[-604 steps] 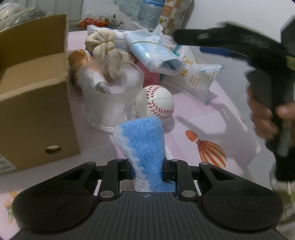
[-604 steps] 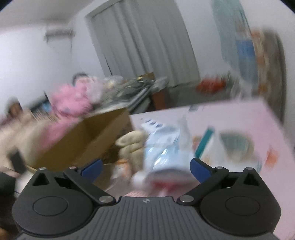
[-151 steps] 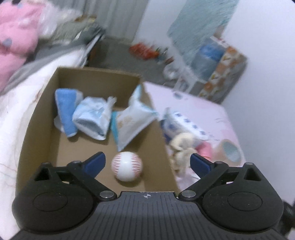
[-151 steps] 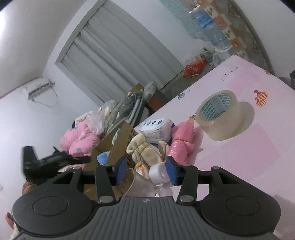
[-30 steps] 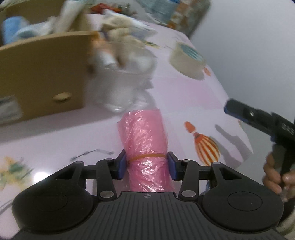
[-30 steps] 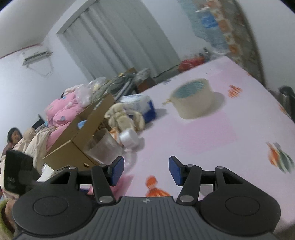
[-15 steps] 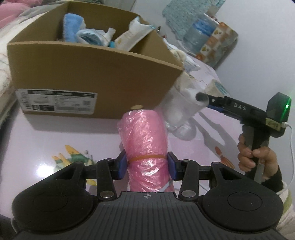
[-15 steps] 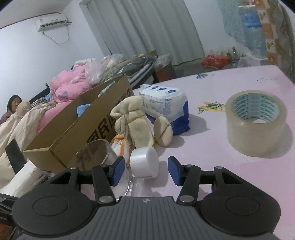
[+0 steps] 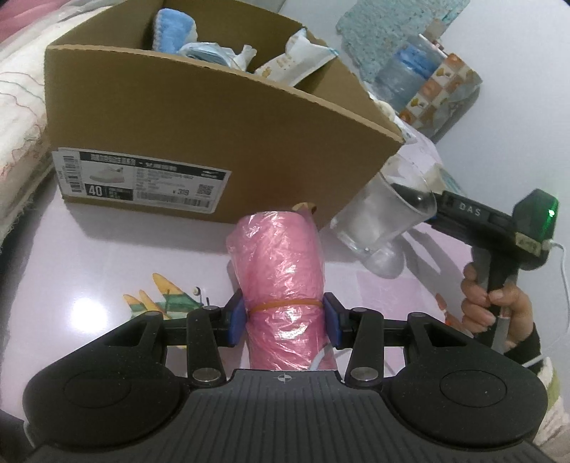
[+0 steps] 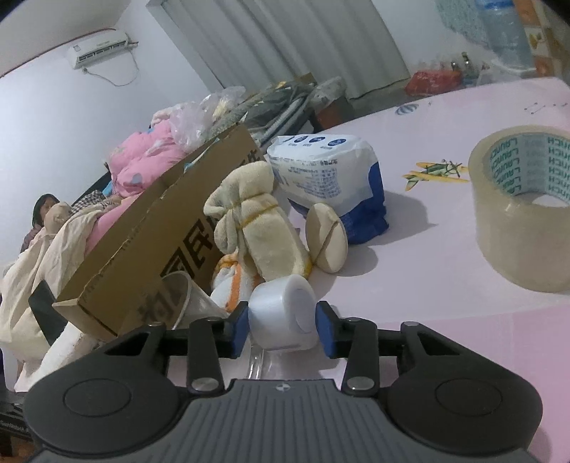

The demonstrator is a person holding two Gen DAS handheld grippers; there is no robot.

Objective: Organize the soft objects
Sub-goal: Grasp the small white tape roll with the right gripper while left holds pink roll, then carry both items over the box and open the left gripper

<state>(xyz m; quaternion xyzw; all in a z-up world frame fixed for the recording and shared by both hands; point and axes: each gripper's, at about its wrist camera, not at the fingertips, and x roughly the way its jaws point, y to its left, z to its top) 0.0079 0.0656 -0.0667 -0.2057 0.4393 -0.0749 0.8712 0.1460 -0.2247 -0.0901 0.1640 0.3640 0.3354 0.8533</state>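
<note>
My left gripper (image 9: 284, 315) is shut on a pink plastic-wrapped roll (image 9: 281, 263) bound with an orange rubber band, held in front of the cardboard box (image 9: 178, 117). The box holds a blue towel (image 9: 174, 26) and soft packets. My right gripper (image 10: 281, 326) has both pads against a small white cylinder (image 10: 285, 313), beside a tilted clear glass (image 10: 185, 299). In the left wrist view the right gripper (image 9: 416, 194) reaches the mouth of that glass (image 9: 377, 220). Behind the cylinder lie a cream towel bundle (image 10: 256, 228) and an orange-and-white cloth (image 10: 228, 281).
A tissue pack (image 10: 327, 174), a round cream pad (image 10: 327, 242) and a roll of clear tape (image 10: 520, 210) sit on the pink table. A person's hand (image 9: 498, 306) holds the right gripper. Bedding and pink plush lie left of the box (image 10: 160, 245).
The left gripper swung with the pink roll to face the box's labelled end. The right gripper came down and forward until the white cylinder sat between its pads.
</note>
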